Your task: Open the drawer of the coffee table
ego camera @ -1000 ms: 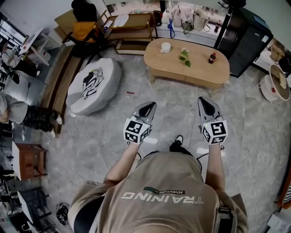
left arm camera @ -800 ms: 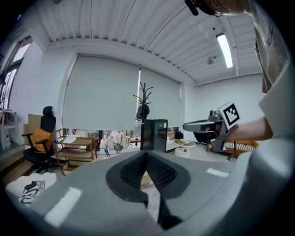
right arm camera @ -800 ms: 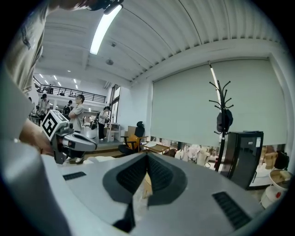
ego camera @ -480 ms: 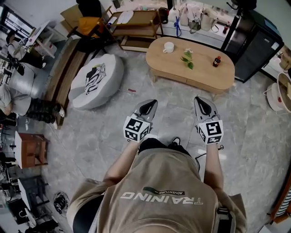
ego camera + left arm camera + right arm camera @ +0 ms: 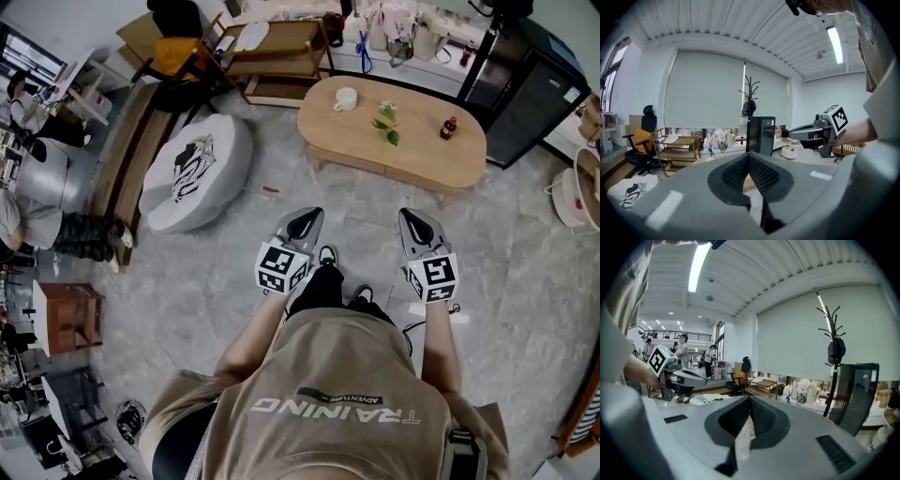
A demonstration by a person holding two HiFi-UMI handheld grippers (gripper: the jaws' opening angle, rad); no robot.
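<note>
The oval wooden coffee table (image 5: pixel 412 141) stands on the floor ahead, in the upper middle of the head view. On it are a white cup (image 5: pixel 346 97), a green sprig (image 5: pixel 384 122) and a small dark bottle (image 5: pixel 448 127). The table's near side faces me, and the drawer front along it looks closed. My left gripper (image 5: pixel 305 221) and right gripper (image 5: pixel 416 225) are held side by side over the floor, well short of the table. Both are shut and hold nothing. Each gripper view shows the pads meeting, and a sliver of the table's wood (image 5: pixel 749 427) shows between the right pads.
A grey round pouf (image 5: pixel 195 173) lies left of the table, with a wooden bench (image 5: pixel 122 159) beside it. Behind the table stand a wooden shelf cart (image 5: pixel 277 56) and a black cabinet (image 5: pixel 516 80). A white pot (image 5: pixel 574 192) sits at far right. A person (image 5: pixel 37 220) sits at the left edge.
The person has stepped forward, with a dark shoe now out between the grippers. Both grippers have moved ahead toward the table, side by side, and stayed shut.
</note>
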